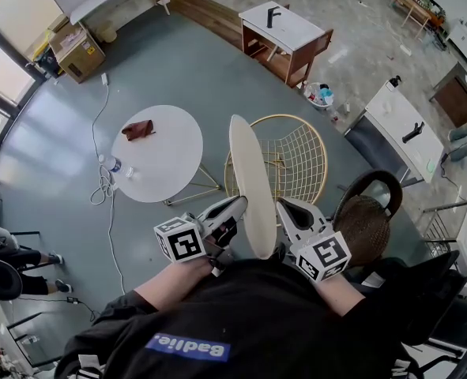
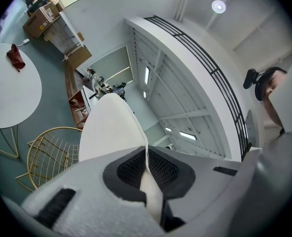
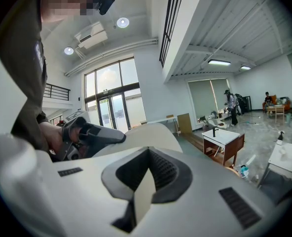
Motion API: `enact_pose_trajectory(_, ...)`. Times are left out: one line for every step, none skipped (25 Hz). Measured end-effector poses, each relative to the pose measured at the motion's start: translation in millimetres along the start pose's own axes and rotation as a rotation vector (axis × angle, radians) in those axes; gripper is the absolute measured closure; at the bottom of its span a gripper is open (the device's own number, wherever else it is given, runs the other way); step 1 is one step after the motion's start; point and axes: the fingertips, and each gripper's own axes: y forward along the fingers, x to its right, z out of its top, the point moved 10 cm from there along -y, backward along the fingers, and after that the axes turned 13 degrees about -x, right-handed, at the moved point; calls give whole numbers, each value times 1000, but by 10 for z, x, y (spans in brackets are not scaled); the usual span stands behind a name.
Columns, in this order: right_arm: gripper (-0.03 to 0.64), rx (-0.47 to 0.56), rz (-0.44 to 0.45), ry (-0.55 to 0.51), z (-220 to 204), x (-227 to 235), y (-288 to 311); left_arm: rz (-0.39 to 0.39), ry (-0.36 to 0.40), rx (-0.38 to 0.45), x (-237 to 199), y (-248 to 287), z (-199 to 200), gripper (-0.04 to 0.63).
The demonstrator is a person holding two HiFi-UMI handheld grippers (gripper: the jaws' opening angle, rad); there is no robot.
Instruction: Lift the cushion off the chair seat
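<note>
Cream cushion (image 1: 249, 181) upright on edge, raised clear of gold wire chair (image 1: 303, 161) seat; near rim pinched between closed jaws of left hand-held gripper (image 1: 239, 206) and right hand-held gripper (image 1: 284, 208)

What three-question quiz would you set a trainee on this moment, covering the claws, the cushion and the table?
1. Short answer: what do the left claw and the right claw both clamp?
2. True or false: the cushion lies flat on the seat of the gold wire chair.
3. Multiple choice: what lies on the round white table? A) a brown cloth B) a laptop C) a dinner plate

Key
1. The cushion; each claw is shut on its rim.
2. False: it is held up on edge, off the seat.
3. A
</note>
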Motion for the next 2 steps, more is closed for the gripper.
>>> enact_pose_trajectory(591, 1, 1, -4, 0, -1, 1, 0, 1, 0, -3, -1, -1, 566)
enact_pose_trajectory(591, 2, 2, -7, 0, -1, 2, 0, 1, 1, -6, -2, -2, 566)
